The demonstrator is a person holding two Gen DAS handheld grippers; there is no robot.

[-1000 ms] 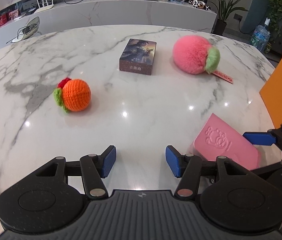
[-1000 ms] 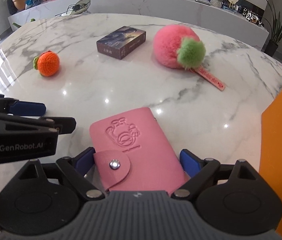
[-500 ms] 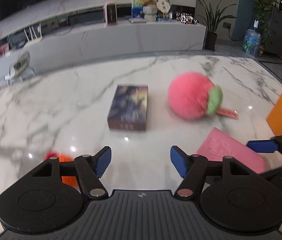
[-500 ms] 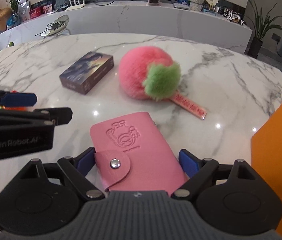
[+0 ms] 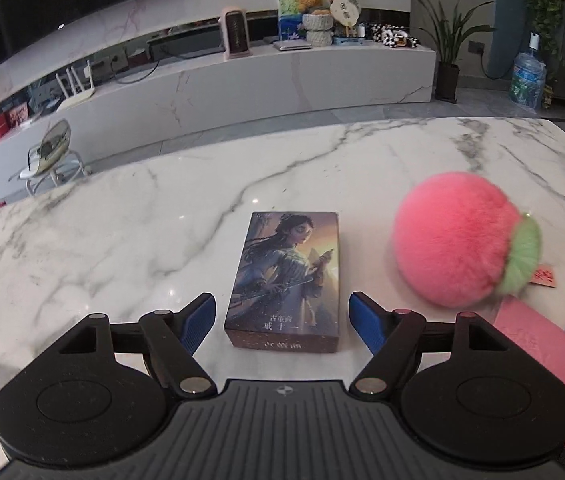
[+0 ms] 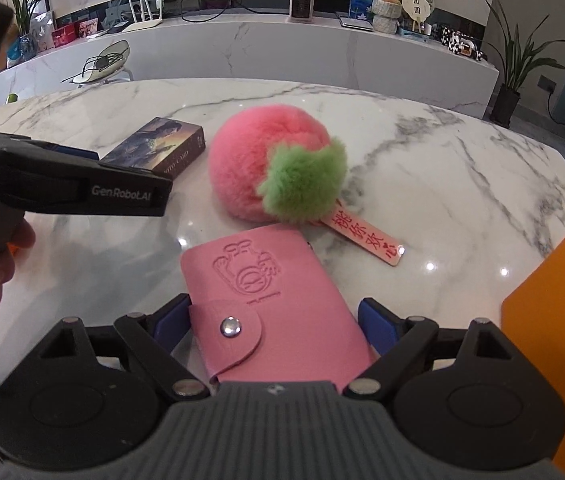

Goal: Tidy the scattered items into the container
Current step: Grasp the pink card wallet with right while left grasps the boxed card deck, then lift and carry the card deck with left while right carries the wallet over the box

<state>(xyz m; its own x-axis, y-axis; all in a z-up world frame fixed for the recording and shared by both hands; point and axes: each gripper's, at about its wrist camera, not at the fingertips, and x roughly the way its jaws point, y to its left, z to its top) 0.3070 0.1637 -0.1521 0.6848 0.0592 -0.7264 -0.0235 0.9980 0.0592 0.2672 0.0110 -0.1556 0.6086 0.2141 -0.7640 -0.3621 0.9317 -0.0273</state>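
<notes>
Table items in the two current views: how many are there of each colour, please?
Pink: 2, plush peach and wallet
Dark: 1, card box
Total: 3

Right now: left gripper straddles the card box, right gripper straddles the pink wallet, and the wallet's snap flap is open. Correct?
One error. The pink wallet has its flap snapped shut, as the right wrist view shows. The rest holds: the left gripper, jaws opening, straddles the card box, and the right gripper straddles the wallet.
</notes>
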